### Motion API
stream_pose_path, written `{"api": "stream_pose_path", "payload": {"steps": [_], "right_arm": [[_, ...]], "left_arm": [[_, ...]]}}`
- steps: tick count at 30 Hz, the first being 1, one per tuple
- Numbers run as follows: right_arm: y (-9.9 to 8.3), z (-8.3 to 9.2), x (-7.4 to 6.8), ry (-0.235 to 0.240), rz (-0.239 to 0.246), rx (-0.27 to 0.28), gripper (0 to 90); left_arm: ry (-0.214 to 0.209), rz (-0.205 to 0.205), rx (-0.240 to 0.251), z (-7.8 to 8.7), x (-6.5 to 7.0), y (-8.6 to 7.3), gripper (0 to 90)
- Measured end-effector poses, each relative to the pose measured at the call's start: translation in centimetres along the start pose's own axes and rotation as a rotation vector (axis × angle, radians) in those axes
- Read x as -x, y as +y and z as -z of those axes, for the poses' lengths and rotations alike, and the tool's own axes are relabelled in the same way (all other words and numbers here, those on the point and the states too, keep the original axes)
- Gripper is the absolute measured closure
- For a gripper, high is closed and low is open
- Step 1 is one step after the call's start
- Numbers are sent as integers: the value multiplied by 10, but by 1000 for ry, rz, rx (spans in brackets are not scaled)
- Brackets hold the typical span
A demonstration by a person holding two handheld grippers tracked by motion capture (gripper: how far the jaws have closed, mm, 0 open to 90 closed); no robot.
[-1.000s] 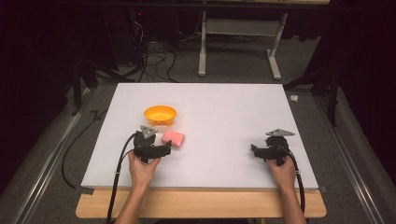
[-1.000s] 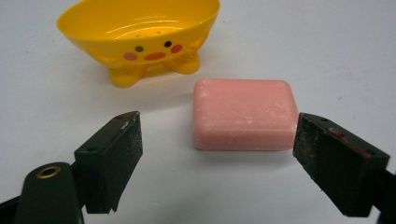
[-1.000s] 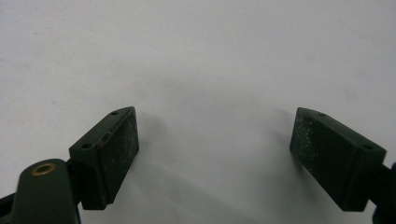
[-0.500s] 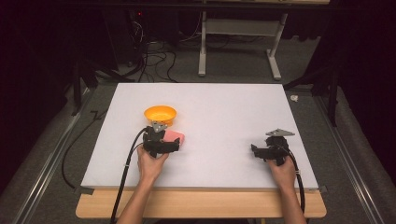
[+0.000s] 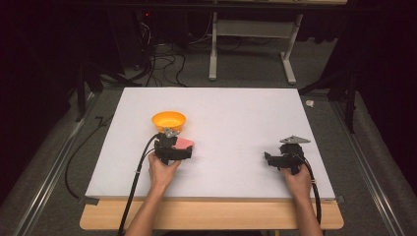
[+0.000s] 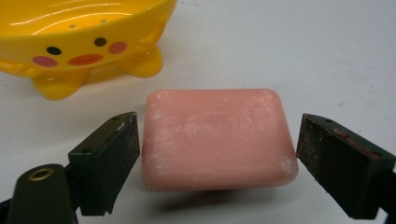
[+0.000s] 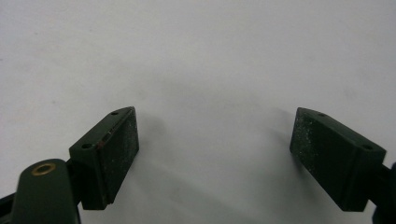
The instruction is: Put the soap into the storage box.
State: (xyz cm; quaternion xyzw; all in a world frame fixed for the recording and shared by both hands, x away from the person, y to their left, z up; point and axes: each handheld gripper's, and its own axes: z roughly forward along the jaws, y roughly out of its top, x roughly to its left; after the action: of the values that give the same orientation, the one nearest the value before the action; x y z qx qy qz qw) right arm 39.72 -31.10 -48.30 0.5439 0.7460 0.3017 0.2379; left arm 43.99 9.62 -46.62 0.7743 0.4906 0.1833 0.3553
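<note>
Jaws: left gripper [image 6: 217, 154] spread round soap [image 6: 217, 137] | white table [image 5: 236, 113] | dark room

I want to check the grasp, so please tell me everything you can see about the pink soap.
The soap is a pink rectangular bar with rounded corners and a dull, whitish-scuffed top. It lies flat on the white table, just in front of the yellow duck-faced dish, apart from it. The left gripper stands open around it, one jaw on each short side; the jaws look very close to it, but contact cannot be told.
</note>
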Motion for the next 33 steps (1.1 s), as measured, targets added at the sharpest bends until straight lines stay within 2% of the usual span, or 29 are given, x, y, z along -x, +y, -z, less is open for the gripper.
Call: {"api": "stream_pose_path", "payload": {"steps": [4,13,20,33], "right_arm": [[0,0,0,0,2,0,160],[0,0,0,0,2,0,160],[0,0,0,0,2,0,160],[0,0,0,0,0,0,160]], "left_arm": [[7,-8,-22,-7,1,-2,130],[18,-10,-34,-14,2,-2,125],[47,-22,-57,-21,5,-3,129],[62,-35,-54,-21,7,-3,133]]}}
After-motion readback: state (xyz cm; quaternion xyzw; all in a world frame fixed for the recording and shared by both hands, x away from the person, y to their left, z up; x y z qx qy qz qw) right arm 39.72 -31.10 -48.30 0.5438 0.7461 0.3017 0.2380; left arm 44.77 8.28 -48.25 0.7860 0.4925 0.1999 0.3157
